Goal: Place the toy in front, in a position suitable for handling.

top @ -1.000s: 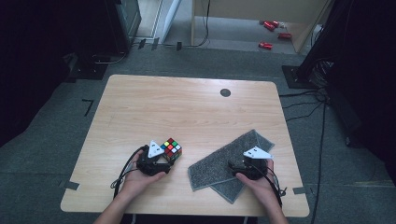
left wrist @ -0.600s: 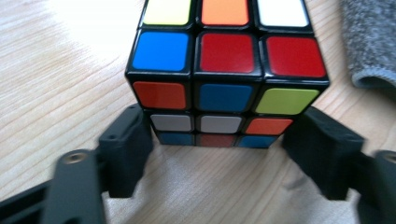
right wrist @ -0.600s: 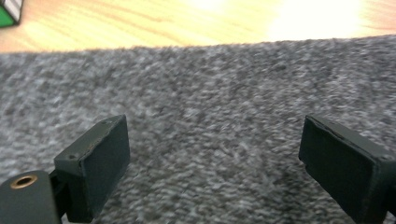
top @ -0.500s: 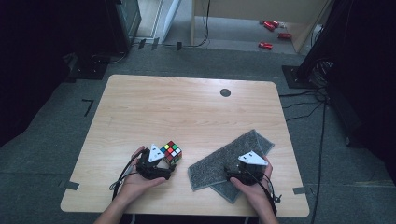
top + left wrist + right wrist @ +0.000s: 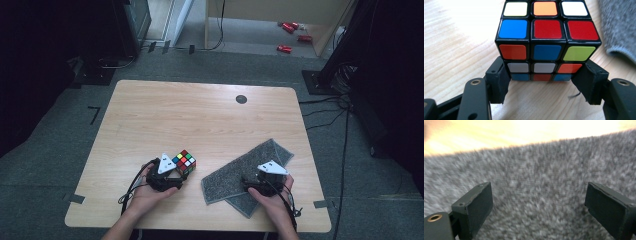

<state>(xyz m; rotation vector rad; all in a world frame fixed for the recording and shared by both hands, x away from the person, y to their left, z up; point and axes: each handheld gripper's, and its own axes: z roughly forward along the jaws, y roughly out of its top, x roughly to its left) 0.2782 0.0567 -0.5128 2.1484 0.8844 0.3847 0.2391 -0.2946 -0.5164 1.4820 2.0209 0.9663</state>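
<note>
High view is pretty dim overall: the light wooden table is the only well-lit patch, and the room around it sinks into near black. The left gripper view is sharp on the multicoloured puzzle cube, though the wood behind blows out to white. The right gripper view is soft and smeary, the grey fuzzy mat blurred, with glare on top.

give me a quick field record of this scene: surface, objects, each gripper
surface: wooden table
cube: puzzle cube near the front edge, left of the mat
mat: grey mat, folded over itself at front right
left gripper: jaws have just been closing, pads on the cube's bottom layer
right gripper: jaws wide apart over the mat, gripping nothing
</note>
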